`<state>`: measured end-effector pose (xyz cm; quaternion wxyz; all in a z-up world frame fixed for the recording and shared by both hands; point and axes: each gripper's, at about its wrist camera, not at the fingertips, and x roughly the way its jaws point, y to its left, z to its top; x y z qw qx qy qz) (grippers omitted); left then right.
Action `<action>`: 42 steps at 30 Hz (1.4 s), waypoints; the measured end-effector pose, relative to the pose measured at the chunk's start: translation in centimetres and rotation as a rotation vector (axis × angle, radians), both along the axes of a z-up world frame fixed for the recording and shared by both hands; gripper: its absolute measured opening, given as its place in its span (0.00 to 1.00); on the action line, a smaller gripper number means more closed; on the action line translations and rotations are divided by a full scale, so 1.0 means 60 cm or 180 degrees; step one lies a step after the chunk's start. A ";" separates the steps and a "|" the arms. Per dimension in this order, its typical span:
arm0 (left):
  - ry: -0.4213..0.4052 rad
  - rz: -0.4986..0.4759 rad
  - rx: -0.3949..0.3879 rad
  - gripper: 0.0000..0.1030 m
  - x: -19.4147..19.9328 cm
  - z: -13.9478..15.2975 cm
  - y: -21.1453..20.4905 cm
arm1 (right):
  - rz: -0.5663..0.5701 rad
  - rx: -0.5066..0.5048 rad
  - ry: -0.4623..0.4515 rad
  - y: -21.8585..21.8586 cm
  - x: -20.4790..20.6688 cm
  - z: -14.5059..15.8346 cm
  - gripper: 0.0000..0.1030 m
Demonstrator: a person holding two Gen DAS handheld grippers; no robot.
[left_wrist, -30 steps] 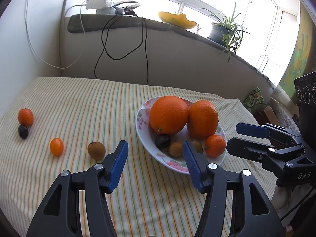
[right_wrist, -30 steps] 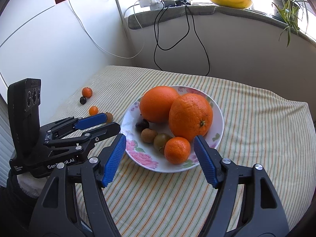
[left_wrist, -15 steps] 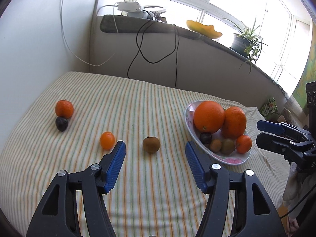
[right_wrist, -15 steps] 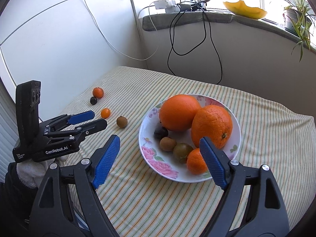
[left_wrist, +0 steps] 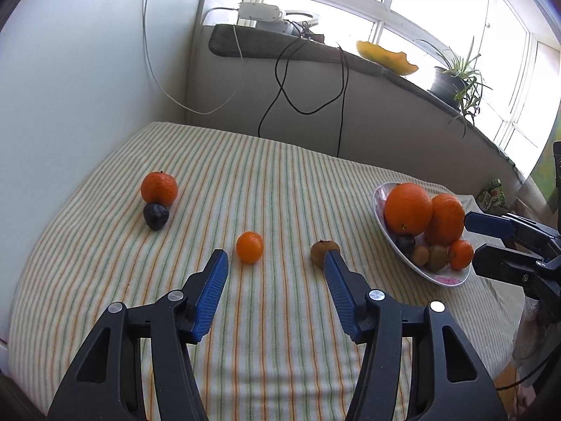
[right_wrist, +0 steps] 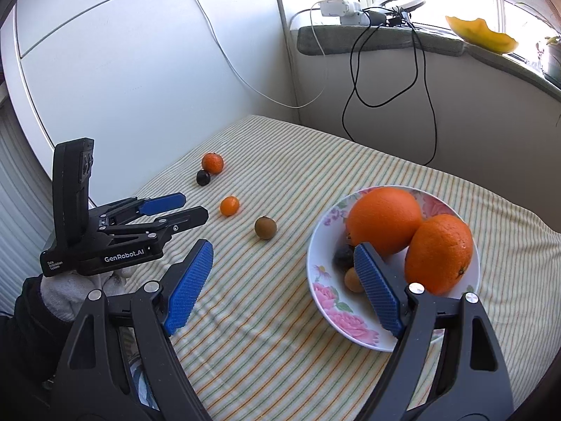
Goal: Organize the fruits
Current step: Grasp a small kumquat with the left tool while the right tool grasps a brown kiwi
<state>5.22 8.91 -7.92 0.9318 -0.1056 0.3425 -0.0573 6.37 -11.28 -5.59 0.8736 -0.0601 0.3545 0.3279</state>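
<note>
Ahead of the left claw: small tangerine, kiwi, loose on bench, awaiting collection. Jaws just narrowed, apart, empty. Right claw gapes empty beside plate, likely ready for depositing.

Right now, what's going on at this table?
A person holds a claw in each hand, sorting fruit onto a floral plate. The plate already has two big oranges and some small fruit. Four pieces are loose on the striped cloth: a mandarin touching a dark plum, a small orange fruit and a brown kiwi. The left claw is empty, its jaws just closing somewhat, aimed between the last two. The right claw is open and empty near the plate.
</note>
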 end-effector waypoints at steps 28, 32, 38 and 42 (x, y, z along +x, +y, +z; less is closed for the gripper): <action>0.0210 -0.0152 -0.0077 0.30 0.054 -0.040 0.025 | 0.0280 -0.0586 0.0241 0.168 0.072 -0.091 0.39; 0.0232 -0.0172 -0.0049 0.29 0.060 -0.046 0.021 | 0.0309 -0.0676 0.0238 0.179 0.079 -0.097 0.37; 0.0276 -0.0187 -0.0040 0.29 0.067 -0.051 0.021 | 0.0335 -0.0804 0.0221 0.191 0.087 -0.106 0.36; 0.0309 -0.0200 -0.0028 0.27 0.069 -0.054 0.020 | 0.0332 -0.0879 0.0226 0.194 0.093 -0.112 0.36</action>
